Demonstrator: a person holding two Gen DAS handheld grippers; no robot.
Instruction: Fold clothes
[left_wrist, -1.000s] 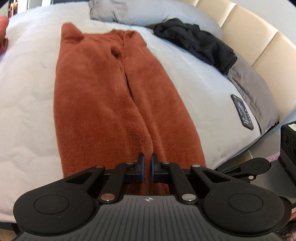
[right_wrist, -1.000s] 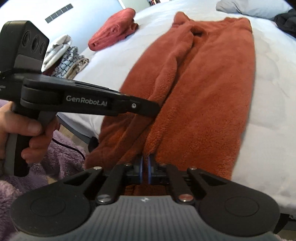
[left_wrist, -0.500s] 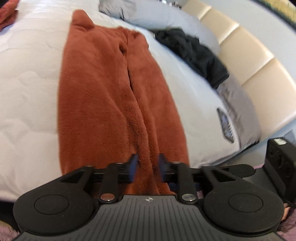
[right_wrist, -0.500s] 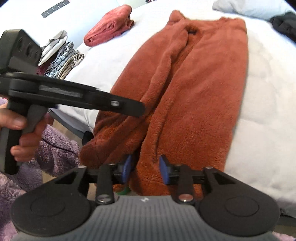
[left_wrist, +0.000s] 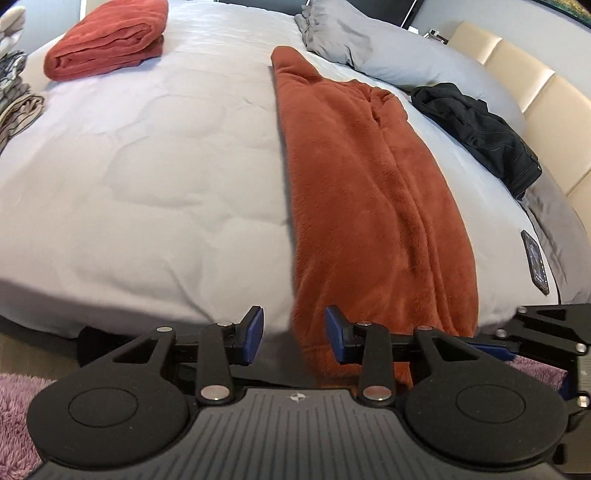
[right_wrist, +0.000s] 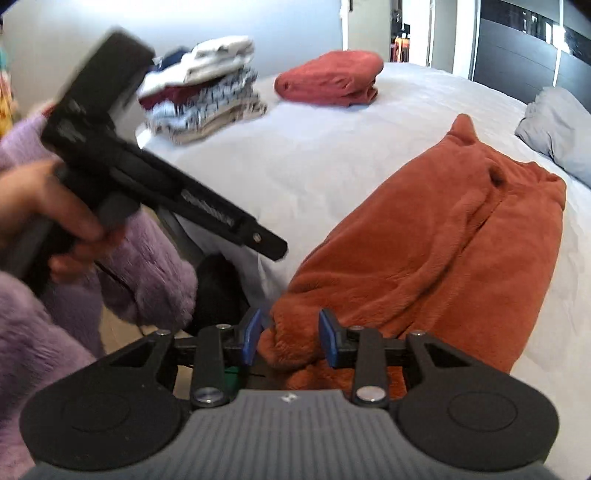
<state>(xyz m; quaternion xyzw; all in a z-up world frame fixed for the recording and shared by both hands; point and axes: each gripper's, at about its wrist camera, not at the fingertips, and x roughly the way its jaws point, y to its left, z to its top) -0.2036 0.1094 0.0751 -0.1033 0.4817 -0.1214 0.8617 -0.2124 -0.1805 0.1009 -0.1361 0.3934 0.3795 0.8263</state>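
Rust fleece trousers (left_wrist: 369, 192), folded lengthwise, lie along the white bed (left_wrist: 147, 166) with the leg ends hanging over the near edge. My left gripper (left_wrist: 293, 334) hovers at that edge with its jaws closing. Only the trousers' left border shows between its blue pads (left_wrist: 253, 334), and neither pad touches it. In the right wrist view the trousers (right_wrist: 443, 251) run up to the right. My right gripper (right_wrist: 290, 338) is open, and the bunched leg end sits between its pads without any visible squeeze. A hand holds the blurred left gripper (right_wrist: 273, 251) at the left.
A folded rust garment (left_wrist: 107, 37) and a stack of folded clothes (right_wrist: 207, 92) sit at the bed's far left. A black garment (left_wrist: 476, 129), grey pillows (left_wrist: 369, 48) and a phone (left_wrist: 535, 262) lie to the right. A purple fluffy sleeve (right_wrist: 147, 266) is nearby.
Both grippers went from shut to open. The left one shifted leftward, from the trousers' middle to their left edge. The right one rolled and rose, and the leg end now sits between its pads.
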